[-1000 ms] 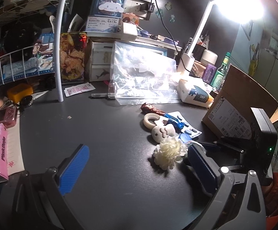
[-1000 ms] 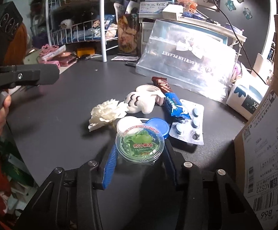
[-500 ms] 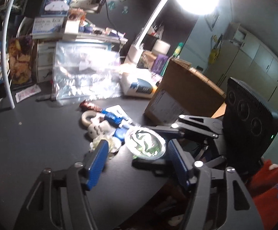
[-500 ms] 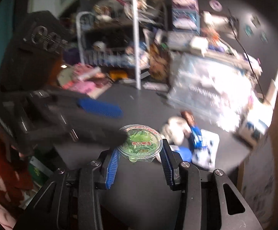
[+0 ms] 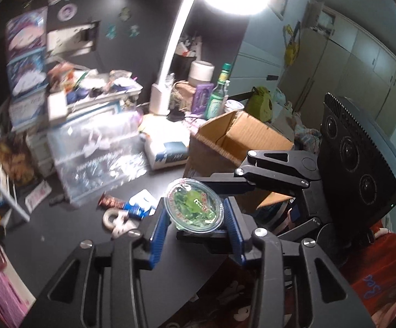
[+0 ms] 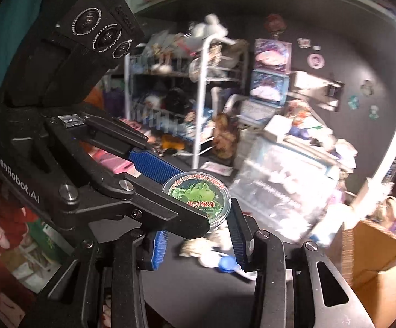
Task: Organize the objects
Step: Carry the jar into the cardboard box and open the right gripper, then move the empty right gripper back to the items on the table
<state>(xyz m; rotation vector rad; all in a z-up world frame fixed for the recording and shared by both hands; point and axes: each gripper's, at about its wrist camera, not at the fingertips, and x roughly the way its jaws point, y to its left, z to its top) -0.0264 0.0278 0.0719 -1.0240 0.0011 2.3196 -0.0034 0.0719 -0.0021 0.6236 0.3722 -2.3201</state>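
A round clear jelly cup with a green printed lid (image 5: 194, 207) is held in the air above the dark desk. My left gripper (image 5: 196, 222) has its blue pads on both sides of the cup. My right gripper (image 6: 198, 235) is also shut on the same cup (image 6: 197, 196), coming in from the opposite side. In the right wrist view the left gripper's fingers (image 6: 154, 164) cross over the cup from the left. Both tools meet at the cup near the desk's front edge.
An open cardboard box (image 5: 238, 142) stands just behind the cup, also at the lower right in the right wrist view (image 6: 372, 248). Small items lie on the desk (image 5: 121, 213): tape ring, snack bar, plush. A clear zip bag (image 5: 99, 161), lamp (image 5: 170, 63) and wire rack (image 6: 198, 104) stand behind.
The right gripper lifted the jelly cup off the desk. The left gripper swung right, met it and closed its pads around the cup.
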